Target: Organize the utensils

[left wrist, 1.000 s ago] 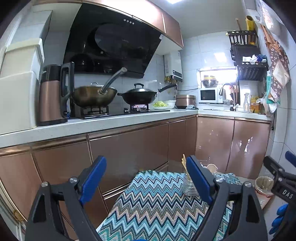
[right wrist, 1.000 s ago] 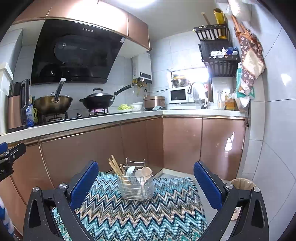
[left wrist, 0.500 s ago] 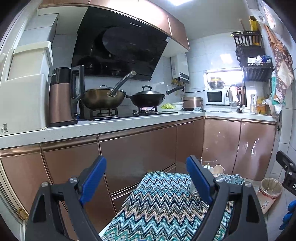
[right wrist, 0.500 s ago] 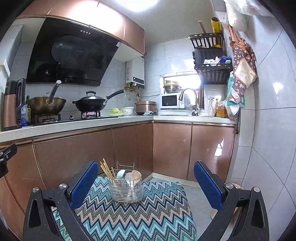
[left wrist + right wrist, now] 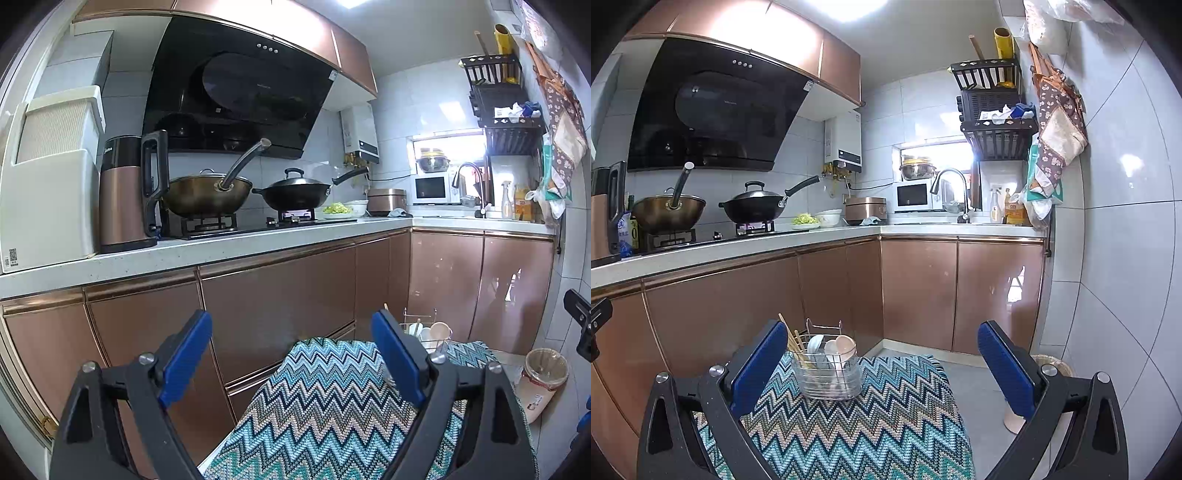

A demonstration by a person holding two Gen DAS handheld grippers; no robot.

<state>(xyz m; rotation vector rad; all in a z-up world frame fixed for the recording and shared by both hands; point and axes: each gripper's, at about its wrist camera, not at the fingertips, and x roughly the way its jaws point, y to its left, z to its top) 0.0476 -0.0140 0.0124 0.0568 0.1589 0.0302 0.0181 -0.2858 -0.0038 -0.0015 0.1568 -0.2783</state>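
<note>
Nearest: right gripper (image 5: pixel 882 373) has its jaws spread wide with nothing between them. Left gripper (image 5: pixel 291 363) is the same, wide apart and empty. Both hover above the zigzag cloth (image 5: pixel 871 424).

Wire caddy (image 5: pixel 827 373) stands upright at the cloth's far end. Chopsticks (image 5: pixel 792 341) sit in its left part, spoons (image 5: pixel 834 347) bowl-up in the middle and right. In the left view the caddy (image 5: pixel 428 334) is half hidden behind the right-hand finger. No loose utensils visible on the cloth.

Judgement: the utensils already sit sorted in the caddy. This fits either a finished job or a reshuffle still to come; can't tell which.

If anything gets gripped:
- come in from above
- pinch one handle at a time, mid-shaft
- keep the caddy from tipping; it looks light

Beyond: copper cabinet doors (image 5: pixel 916 291), then the counter (image 5: pixel 738 251) with two woks.
</note>
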